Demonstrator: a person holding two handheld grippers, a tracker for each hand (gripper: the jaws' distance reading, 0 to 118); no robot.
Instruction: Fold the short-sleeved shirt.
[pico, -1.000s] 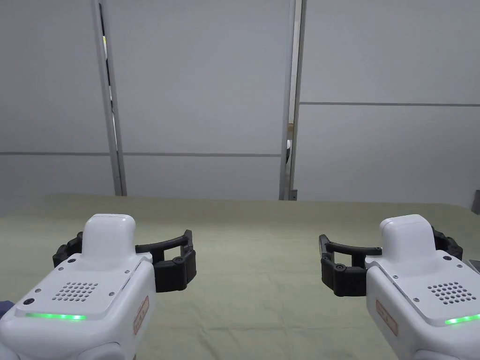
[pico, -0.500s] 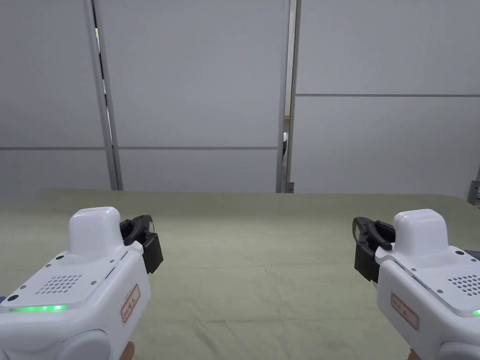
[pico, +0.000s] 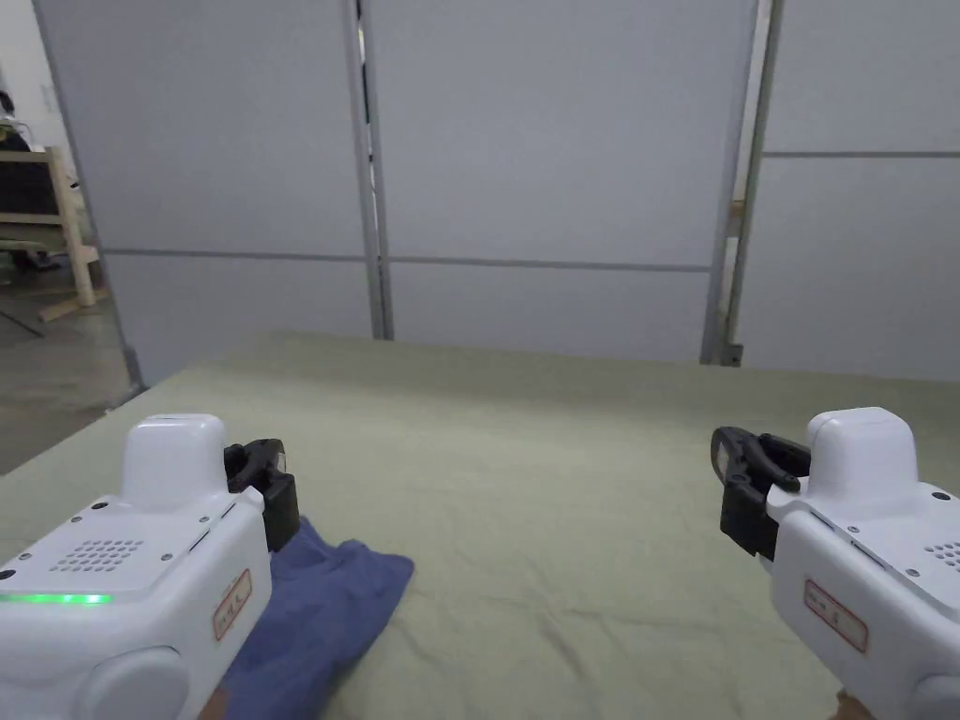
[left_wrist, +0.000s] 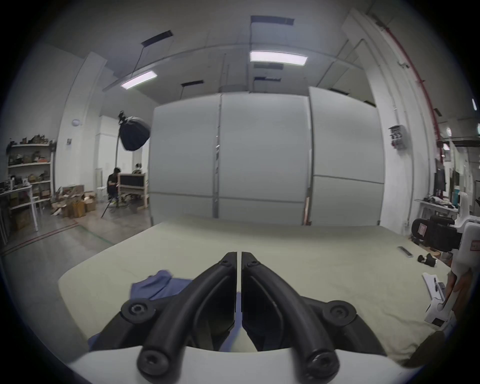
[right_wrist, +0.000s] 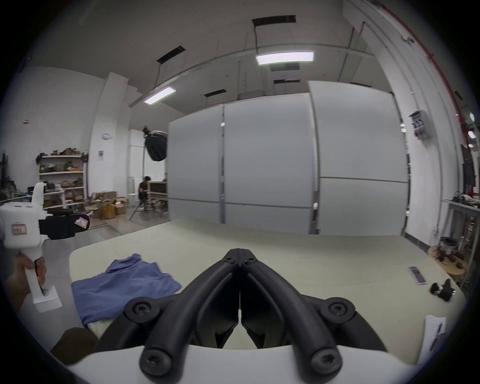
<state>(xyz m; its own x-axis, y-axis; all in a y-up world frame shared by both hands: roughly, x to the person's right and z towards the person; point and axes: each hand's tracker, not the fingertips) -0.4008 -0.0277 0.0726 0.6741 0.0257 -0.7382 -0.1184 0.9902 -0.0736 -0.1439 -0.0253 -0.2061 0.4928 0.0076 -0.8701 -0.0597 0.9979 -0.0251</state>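
We are holding both tongs, left gripper (pico: 267, 469) and right gripper (pico: 741, 487), closed and empty near the crumpled blue cotton short-sleeved shirt (right_wrist: 124, 285), judging it soft, light, best pinched at its hem.

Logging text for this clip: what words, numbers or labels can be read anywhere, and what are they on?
No text is legible.
On the left tool: left sticker, red-edged, too blurred to read.
On the right tool: right sticker, red-edged, too blurred to read.
On the far wall: notice, too small to read.
On the shirt: no print visible.
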